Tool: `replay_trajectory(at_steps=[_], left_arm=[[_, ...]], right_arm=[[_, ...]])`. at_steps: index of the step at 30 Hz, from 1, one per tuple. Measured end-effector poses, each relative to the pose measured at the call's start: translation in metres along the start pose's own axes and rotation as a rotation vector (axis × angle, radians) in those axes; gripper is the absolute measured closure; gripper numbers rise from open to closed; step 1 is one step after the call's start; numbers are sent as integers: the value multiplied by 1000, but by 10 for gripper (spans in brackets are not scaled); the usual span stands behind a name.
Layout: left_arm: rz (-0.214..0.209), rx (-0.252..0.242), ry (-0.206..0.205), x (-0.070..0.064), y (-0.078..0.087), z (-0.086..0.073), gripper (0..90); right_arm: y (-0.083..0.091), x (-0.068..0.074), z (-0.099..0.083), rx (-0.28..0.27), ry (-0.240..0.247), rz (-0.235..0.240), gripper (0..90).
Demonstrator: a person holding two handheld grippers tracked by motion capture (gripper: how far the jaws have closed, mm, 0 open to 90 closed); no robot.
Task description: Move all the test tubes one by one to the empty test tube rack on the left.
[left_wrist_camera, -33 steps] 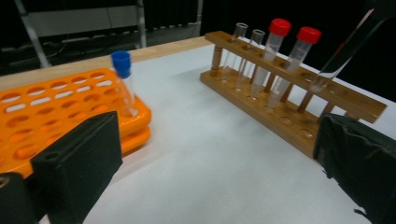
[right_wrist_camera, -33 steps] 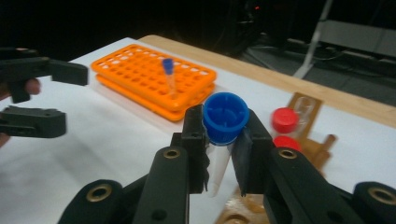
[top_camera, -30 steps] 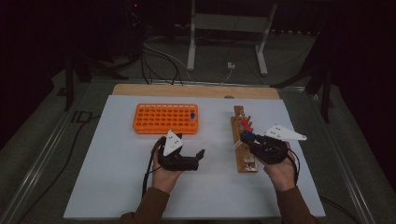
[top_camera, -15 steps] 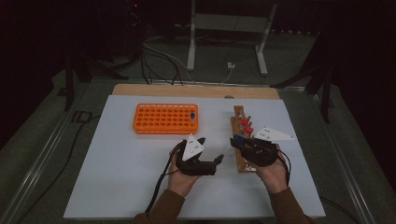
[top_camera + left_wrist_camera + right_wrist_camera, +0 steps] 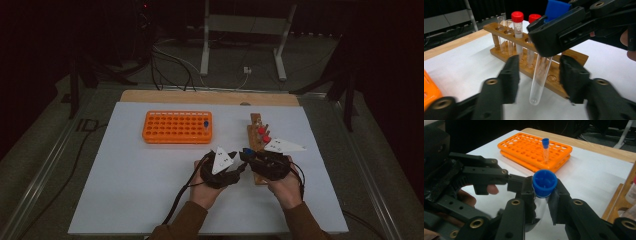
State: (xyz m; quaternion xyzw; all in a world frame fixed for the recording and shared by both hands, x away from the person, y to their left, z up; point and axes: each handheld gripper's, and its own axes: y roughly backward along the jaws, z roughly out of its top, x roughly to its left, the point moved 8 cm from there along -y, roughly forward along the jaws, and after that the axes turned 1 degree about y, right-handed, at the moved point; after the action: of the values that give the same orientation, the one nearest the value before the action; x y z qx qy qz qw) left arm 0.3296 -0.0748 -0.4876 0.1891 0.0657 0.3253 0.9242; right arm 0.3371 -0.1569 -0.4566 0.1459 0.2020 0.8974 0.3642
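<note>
Blue-capped test tube (image 5: 544, 185) hangs upright in the clamped jaws of the right gripper (image 5: 541, 195), pinched just under its cap, its clear body (image 5: 539, 77) dangling free above the white table sheet (image 5: 125, 195). The left gripper (image 5: 539, 75) stands with its jaws spread wide, one on either side of the tube's lower half and touching neither wall. In the high view the two tools meet tip to tip, the left gripper (image 5: 235, 167) pressed up close beside the right gripper (image 5: 248, 156); half a second ago a clear gap lay between them, and a second ago the left one sat well off to its own side, pointing away. The right hand (image 5: 286, 185) has also drawn slightly inward from where it held over the rack. Just behind the tube from the left gripper's camera stands the wooden rack (image 5: 564, 58), with two red-capped tubes (image 5: 518, 27) and several uncapped ones seated in it. Ahead of the right gripper's jaws lies the orange rack (image 5: 529, 150), one blue-capped tube (image 5: 545, 151) upright in a hole near its far edge.
</note>
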Motion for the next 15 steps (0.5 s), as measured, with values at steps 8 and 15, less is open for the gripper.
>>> replay_trajectory(at_steps=[8,15], left_arm=[[-8,8,-10,-3,-4,-1,709],[-6,17,-30,-5,-7,-3,768]], right_arm=[[-2,2,-2,8,-1,11,768],[-3,1,-4,17,-8,16,766]])
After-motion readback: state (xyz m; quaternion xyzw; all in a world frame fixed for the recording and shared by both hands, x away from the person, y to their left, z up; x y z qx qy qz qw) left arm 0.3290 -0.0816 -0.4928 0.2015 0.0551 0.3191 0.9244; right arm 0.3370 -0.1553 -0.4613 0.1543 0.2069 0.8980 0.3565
